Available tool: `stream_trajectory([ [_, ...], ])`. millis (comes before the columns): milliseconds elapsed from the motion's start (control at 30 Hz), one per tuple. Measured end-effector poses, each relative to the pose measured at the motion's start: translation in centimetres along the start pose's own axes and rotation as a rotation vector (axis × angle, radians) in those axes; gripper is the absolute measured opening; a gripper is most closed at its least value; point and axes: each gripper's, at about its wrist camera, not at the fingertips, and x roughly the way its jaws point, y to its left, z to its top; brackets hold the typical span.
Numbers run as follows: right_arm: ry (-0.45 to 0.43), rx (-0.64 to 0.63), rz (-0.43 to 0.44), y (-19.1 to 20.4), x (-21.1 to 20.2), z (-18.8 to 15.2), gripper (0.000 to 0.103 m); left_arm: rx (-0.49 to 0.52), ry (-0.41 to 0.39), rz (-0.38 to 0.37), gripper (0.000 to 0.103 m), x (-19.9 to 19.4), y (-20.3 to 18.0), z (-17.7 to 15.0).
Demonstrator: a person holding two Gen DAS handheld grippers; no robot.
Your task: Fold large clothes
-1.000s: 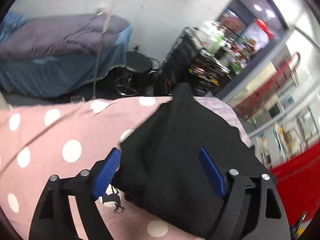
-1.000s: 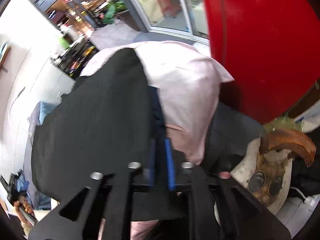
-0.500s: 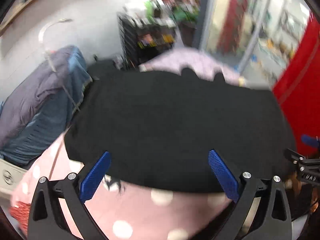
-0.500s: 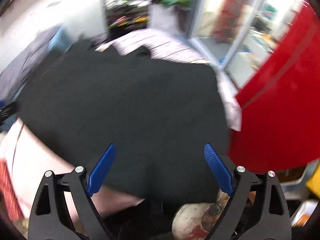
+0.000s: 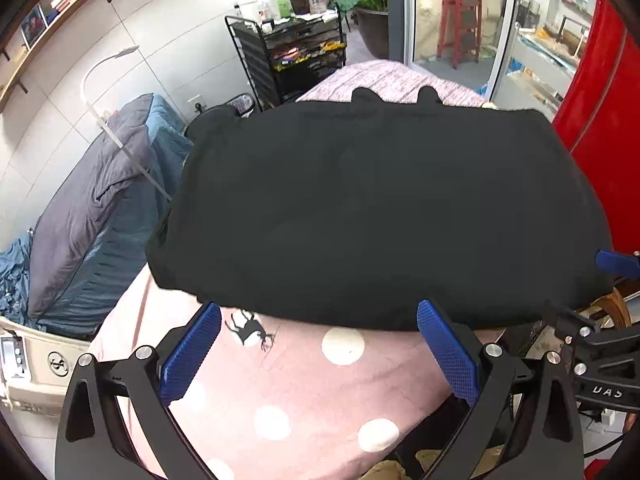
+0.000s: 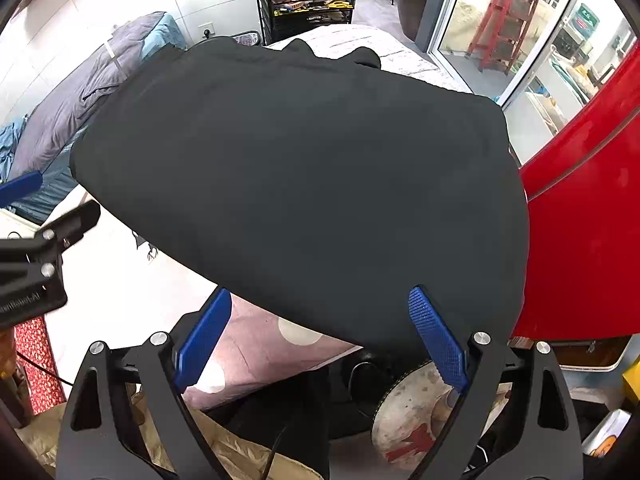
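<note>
Here one black garment (image 5: 380,208) lies spread flat as a broad folded slab on a pink sheet with white polka dots (image 5: 320,392), covering most of it. Its near hem runs just short of the sheet's near edge, leaving a strip of pink with a few white dots and one small black deer print (image 5: 250,326) uncovered. At the far edge, two small black bumps of the garment stand up against a paler patterned stretch of the covering.

Two grippers hover over the near edge, both empty. The left gripper (image 5: 318,354) has its two blue-padded fingers spread wide, the pads above the bare pink strip near the hem and holding nothing. The right gripper (image 6: 322,342) is likewise spread wide near the garment's near right corner, where the cloth hangs over the sheet's edge; nothing is between its pads.

Beyond the garment's left side stands one bed with a grey quilt (image 5: 92,200) over blue bedding. Past the far edge is one black wire rack (image 5: 296,56) carrying bottles. One red panel (image 6: 592,208) rises on the right.
</note>
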Motion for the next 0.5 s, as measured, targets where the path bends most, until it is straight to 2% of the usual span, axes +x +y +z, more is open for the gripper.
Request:
stream_trajectory([
  [133,0.002,0.003,0.002,0.02,-0.01,-0.15,0.089,-0.009,0.013,-0.015,0.097,-0.05,0.08,-0.27],
  [500,-0.016,-0.007,0.009,0.5,-0.16,0.22,0.089,-0.02,0.033,0.043,0.097,-0.02,0.68,-0.67],
])
